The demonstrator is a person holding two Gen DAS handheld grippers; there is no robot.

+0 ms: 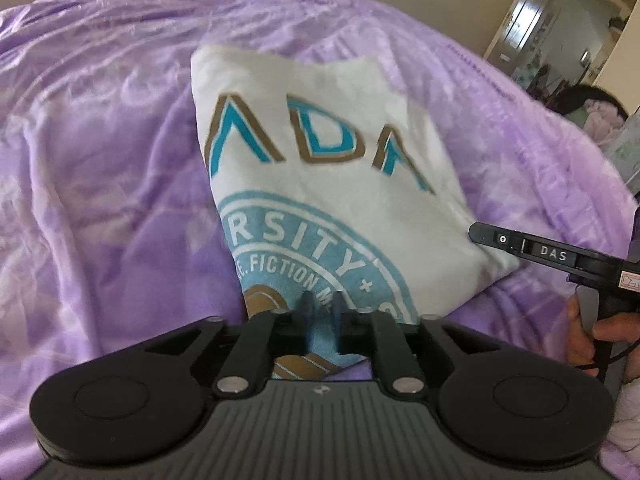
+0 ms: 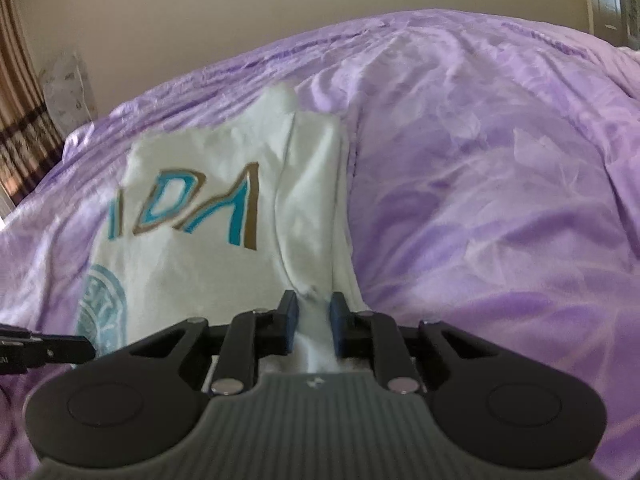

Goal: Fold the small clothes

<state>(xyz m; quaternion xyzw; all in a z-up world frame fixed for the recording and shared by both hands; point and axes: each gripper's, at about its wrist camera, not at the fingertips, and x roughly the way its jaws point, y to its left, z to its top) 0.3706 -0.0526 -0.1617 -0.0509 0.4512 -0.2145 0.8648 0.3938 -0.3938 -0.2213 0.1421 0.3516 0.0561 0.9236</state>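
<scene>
A white T-shirt (image 1: 320, 140) with teal and gold lettering and a round teal print lies folded on a purple blanket (image 1: 100, 160). Its near corner sits between the fingers of my left gripper (image 1: 323, 320), which stand apart and do not pinch it. The right gripper (image 1: 480, 236) reaches in from the right at the shirt's right edge, with a hand (image 1: 592, 332) on its handle. In the right wrist view my right gripper (image 2: 314, 316) is shut on a bunched white fold of the T-shirt (image 2: 208, 248). The left gripper (image 2: 80, 346) shows at the lower left.
The purple blanket (image 2: 480, 200) covers the whole bed in soft wrinkles. A beige wall (image 2: 240, 20) runs behind it. A striped curtain (image 2: 20, 120) hangs at the left. A doorway (image 1: 560, 20) opens at the far right, with dark and pale items (image 1: 596, 108) at the bed's edge.
</scene>
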